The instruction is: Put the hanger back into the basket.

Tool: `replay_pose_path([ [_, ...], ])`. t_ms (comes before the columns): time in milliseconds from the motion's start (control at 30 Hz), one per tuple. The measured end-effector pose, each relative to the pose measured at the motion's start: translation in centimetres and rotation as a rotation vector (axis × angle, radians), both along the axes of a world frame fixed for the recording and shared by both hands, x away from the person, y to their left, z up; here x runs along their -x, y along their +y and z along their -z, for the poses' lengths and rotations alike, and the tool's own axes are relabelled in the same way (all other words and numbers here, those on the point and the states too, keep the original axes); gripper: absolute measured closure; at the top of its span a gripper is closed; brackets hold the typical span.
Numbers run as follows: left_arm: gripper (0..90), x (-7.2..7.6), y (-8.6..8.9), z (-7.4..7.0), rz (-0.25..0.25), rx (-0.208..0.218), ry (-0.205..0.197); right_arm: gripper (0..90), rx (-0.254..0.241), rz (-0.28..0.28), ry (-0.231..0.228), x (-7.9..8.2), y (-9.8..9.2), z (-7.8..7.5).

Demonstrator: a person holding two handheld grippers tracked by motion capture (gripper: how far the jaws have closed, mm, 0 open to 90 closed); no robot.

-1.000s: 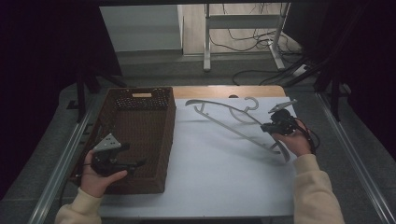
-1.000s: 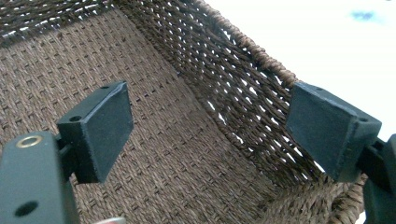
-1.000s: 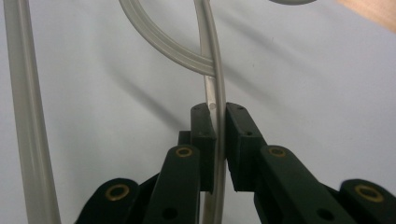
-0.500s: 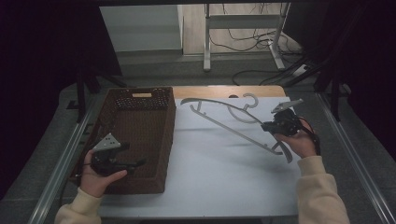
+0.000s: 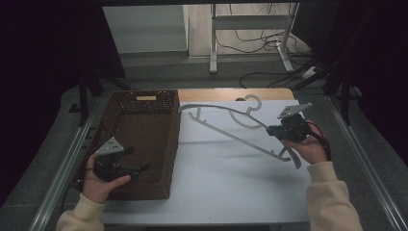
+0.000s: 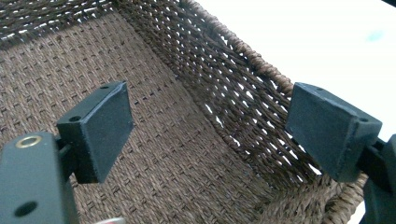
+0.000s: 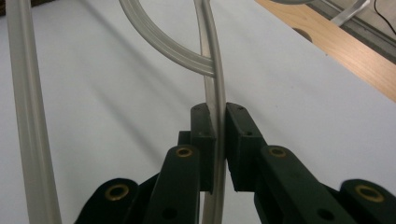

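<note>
Smooth glossy plastic hanger point(image 5: 231, 126); rough woven wicker basket point(image 5: 144, 139)

Pretty dim room overall in the high view, the edges left and right go nearly black, and the only bright patch is the white sheet on the bench point(image 5: 226, 168) plus the lit floor at the far side. The hanger point(image 5: 231, 126) throws soft faint shadows on the sheet. In the left gripper view the sheet is blown out white behind the basket point(image 6: 177, 154). The right gripper view is evenly lit, with its near tongs slightly soft.
</note>
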State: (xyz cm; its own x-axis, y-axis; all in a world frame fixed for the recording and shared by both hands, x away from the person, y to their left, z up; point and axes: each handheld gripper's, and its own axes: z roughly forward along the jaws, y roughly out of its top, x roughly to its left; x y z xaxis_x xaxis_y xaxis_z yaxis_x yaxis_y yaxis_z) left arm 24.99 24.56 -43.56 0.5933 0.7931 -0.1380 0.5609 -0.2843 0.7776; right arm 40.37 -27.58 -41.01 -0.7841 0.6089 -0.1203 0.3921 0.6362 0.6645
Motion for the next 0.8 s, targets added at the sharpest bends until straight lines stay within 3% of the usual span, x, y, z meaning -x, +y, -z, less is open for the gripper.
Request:
replay_pose_path([
  [800, 14.8, 0.1, 0.1, -0.3, 0.005, 0.006, -0.006, 82.1, -0.001, -0.127, -0.003, 1.5, 2.7, -0.2],
])
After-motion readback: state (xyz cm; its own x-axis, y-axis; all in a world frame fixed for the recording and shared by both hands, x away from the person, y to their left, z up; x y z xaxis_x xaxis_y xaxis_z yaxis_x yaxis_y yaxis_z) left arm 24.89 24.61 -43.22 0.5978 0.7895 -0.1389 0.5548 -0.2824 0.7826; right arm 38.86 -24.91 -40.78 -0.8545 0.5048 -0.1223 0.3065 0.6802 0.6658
